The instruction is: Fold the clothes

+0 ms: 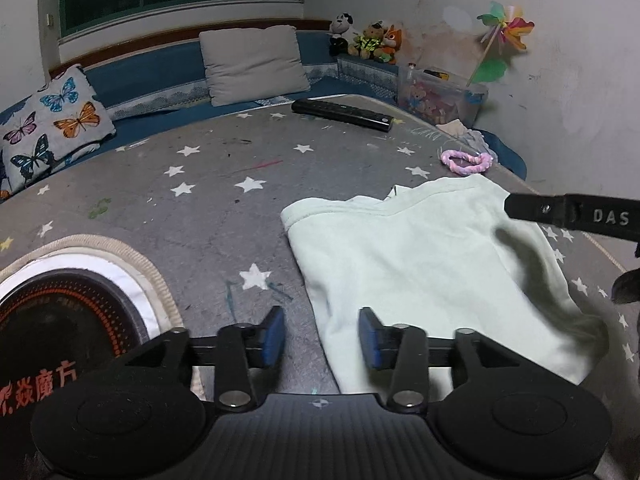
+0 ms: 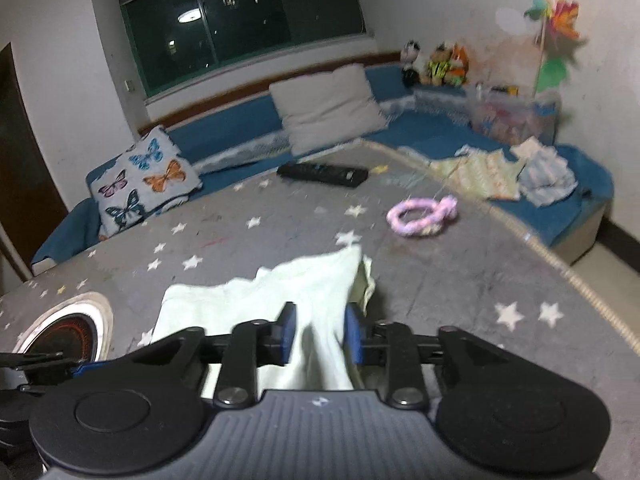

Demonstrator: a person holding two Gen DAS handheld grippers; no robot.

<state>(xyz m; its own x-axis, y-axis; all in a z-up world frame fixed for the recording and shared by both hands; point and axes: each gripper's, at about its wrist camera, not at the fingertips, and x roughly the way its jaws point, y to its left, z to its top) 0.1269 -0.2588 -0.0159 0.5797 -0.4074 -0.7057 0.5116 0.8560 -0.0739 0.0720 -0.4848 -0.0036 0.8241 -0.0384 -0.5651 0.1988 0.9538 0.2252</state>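
Pale green garment (image 1: pixel 420 264) on a grey star-printed mat (image 1: pixel 208 216), seen along both tools. Nearest, the left hand-held gripper (image 1: pixel 322 338) stands spread, holding nothing; the garment's near left edge lies just under and beside its right pad, its left pad over bare mat. The right hand-held gripper (image 2: pixel 318 334) has its blue pads part-way apart with a raised ridge of cloth running up between them; whether the pads actually pinch that ridge cannot be told, since the view is motion-blurred. Ahead of both, the garment lies partly doubled, with a ribbed hem along its far edge and a loose flap at its far right corner, so it is not yet a neat flat packet. Judged from this, folding is under way, with squaring and further folds left. To the left, a round dark mat (image 1: pixel 68 312). Farther off, a pink braided ring (image 2: pixel 422 216), then a black remote (image 1: pixel 342 114).
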